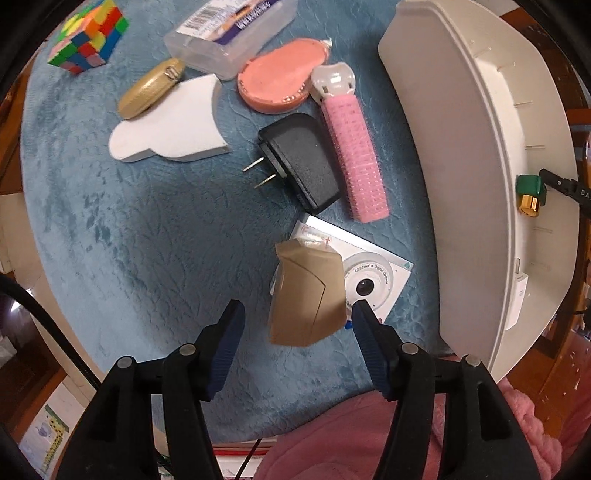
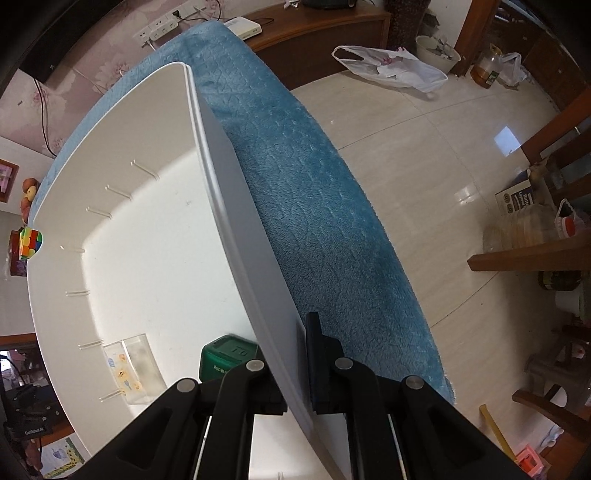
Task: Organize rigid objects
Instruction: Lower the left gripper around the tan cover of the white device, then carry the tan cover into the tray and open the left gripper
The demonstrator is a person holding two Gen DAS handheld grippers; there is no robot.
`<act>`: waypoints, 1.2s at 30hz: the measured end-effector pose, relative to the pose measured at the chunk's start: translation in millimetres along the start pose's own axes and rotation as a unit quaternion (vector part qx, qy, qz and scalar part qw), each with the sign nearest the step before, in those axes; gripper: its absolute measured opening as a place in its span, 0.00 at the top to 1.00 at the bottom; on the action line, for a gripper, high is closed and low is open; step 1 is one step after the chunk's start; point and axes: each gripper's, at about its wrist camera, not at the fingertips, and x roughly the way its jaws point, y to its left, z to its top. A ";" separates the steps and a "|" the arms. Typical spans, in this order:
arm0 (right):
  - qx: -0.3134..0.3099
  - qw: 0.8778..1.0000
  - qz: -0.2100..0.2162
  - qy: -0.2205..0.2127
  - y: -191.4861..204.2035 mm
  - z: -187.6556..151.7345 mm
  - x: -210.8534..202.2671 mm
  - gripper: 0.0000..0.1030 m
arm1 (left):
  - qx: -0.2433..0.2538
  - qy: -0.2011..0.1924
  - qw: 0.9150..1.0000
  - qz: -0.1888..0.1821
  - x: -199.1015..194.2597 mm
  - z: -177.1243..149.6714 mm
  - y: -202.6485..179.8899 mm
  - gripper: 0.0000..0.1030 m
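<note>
Jaws of the left gripper (image 1: 297, 319) stand spread wide over the blue-covered table (image 1: 140, 236), with a tan angular piece (image 1: 304, 293) between them, touching neither pad as far as the view shows. That piece lies partly on a children's camera box (image 1: 373, 275). Beyond sit a black plug adapter (image 1: 301, 162), a pink hair roller (image 1: 356, 158), a coral compact (image 1: 275, 75), a white foam shape (image 1: 173, 123), a gold case (image 1: 151, 88), a clear plastic box (image 1: 229, 33) and a colour cube (image 1: 88, 35). To the right stands a white bin (image 1: 443, 155). The right gripper (image 2: 295, 365) straddles the bin's near wall; whether its jaws clamp the wall cannot be told. Inside the bin lie a green block (image 2: 225, 356) and a clear patterned box (image 2: 131, 369).
</note>
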 end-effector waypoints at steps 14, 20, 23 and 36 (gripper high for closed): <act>-0.006 1.000 -0.005 0.002 0.4 0.4 -0.1 0.92 | -0.007 0.022 0.999 -0.041 26.6 25.6 3.3 0.49; -0.007 1.000 -0.007 0.008 3.3 3.8 0.3 0.92 | -0.027 0.016 0.998 -0.048 21.4 26.1 20.5 0.52; -0.015 1.000 -0.006 0.012 4.4 4.9 0.7 0.93 | -0.040 0.014 0.998 -0.050 18.5 23.4 26.6 0.52; -0.086 0.995 -0.004 0.040 10.1 11.1 3.8 0.96 | -0.067 -0.052 0.995 -0.053 -44.3 5.5 13.7 0.52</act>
